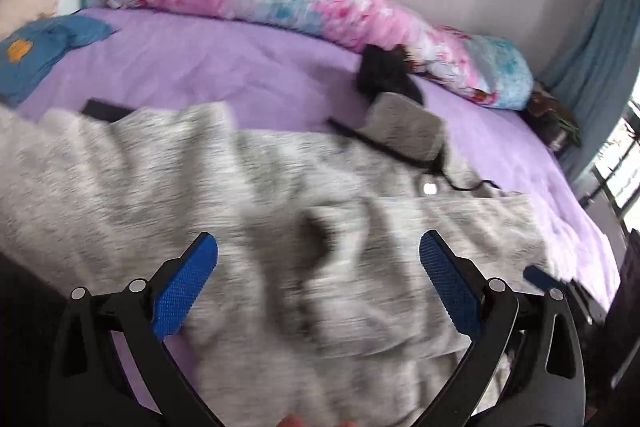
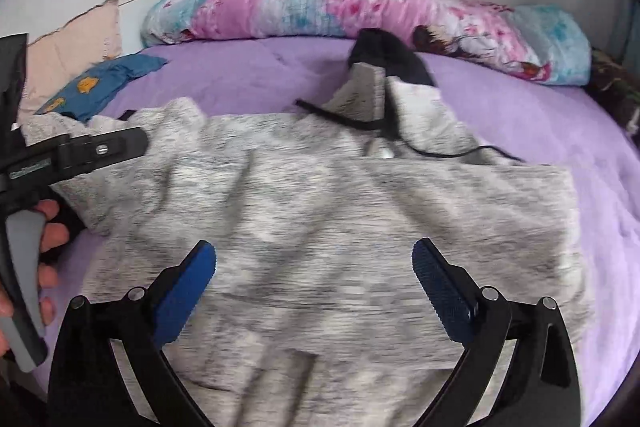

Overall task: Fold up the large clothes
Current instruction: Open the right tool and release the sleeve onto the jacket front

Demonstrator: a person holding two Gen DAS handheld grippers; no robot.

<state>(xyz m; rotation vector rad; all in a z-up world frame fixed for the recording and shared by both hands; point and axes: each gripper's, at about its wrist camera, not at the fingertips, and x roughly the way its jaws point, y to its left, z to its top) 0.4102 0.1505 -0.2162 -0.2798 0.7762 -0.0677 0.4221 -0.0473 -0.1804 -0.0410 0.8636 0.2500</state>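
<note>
While you are holding both tools wide with nothing between their pads, left tool (image 1: 318,261) and right tool (image 2: 314,267), the grey hoodie (image 2: 320,207) is lying mid-frame across the purple bed (image 2: 520,115).

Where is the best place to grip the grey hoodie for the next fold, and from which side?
Probably the near right hem corner of the grey hoodie, approached from the right side. There the edge lies flat and free on the purple sheet, so a finger can slide beneath it.
</note>
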